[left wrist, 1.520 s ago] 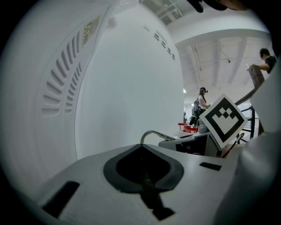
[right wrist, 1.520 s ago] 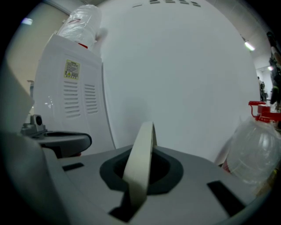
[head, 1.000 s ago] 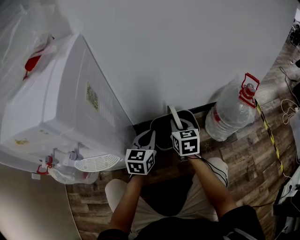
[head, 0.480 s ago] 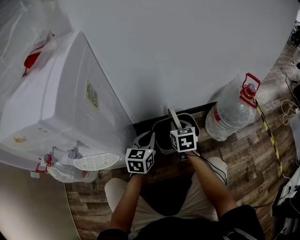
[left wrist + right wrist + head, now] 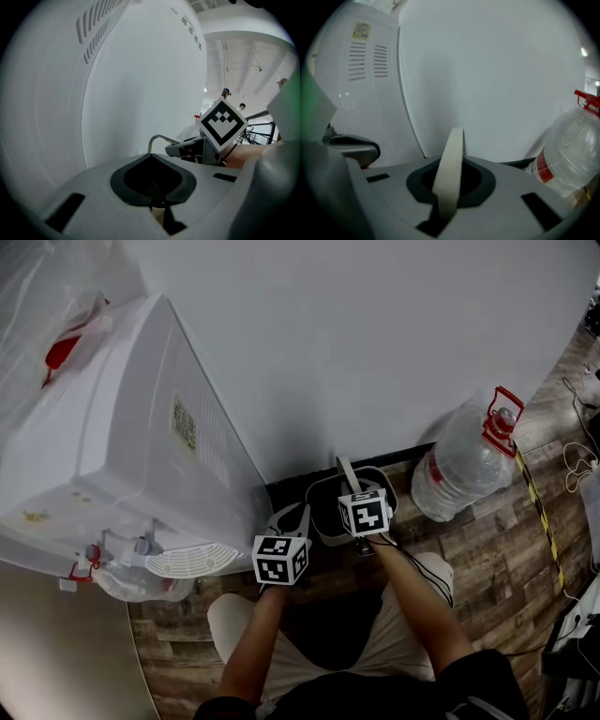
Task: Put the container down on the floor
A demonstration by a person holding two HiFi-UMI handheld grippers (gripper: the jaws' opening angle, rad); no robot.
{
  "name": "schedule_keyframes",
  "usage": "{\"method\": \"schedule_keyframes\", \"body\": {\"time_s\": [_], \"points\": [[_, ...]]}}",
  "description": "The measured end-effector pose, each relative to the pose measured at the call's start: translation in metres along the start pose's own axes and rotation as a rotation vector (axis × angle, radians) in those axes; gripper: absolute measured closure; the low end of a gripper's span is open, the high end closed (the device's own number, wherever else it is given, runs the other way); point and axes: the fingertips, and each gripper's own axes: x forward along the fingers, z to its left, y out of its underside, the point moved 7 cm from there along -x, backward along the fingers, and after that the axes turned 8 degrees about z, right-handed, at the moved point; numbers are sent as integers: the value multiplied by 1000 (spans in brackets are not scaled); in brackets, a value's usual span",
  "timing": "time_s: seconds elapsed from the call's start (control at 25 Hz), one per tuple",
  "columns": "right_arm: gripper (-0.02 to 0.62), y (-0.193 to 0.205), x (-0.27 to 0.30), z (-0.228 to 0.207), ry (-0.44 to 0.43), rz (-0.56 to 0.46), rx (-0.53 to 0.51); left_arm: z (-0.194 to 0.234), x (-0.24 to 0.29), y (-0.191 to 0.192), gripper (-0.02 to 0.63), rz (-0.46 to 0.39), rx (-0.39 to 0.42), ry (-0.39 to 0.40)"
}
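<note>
A dark grey plastic container (image 5: 315, 521), tub-shaped with a round-cornered rim, just to the right of the foot of the big white water machine (image 5: 122, 456), low down by the brown wood-plank floor (image 5: 487, 549); no telling from here about touch with the planks. A flat, cream handle (image 5: 451, 154) like a stiff strap, arching up over the container. Right gripper (image 5: 449, 185), smooth grey plastic with a black-and-white checkered cube on top, pinched tight on that handle, jaws almost all the way together with only the thin strap between. Left gripper (image 5: 152, 187), same grey plastic and same kind of cube, closer to the water machine than the right one, right by the container's rim on the machine's side; jaws pressed together, nothing to see held in them but a tiny pale speck low in the slit, too small to name. Water machine itself: tall, boxy, shiny and smooth, with thin slots in its side, a small yellow sticker, and a round white tray (image 5: 192, 563) full of little holes at its front. A crinkly clear plastic bag (image 5: 47, 306) with something red inside, on top of the water machine. Plain white wall (image 5: 375, 334) behind the water machine, with a dark strip (image 5: 417, 454) along its bottom. A fat, see-through water jug (image 5: 459, 470), ribbed with rings, farther right of the water machine, past the container, with a red carry loop (image 5: 500, 418) at its neck.
</note>
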Motion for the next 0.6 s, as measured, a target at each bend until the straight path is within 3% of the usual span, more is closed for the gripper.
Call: {"method": "schedule_keyframes", "body": {"time_s": [0.4, 0.6], "points": [[561, 7, 24, 0, -2, 14, 60, 6, 8, 14, 589, 31, -21, -10], [561, 15, 38, 1, 37, 43, 60, 12, 10, 19, 589, 36, -31, -23]]}}
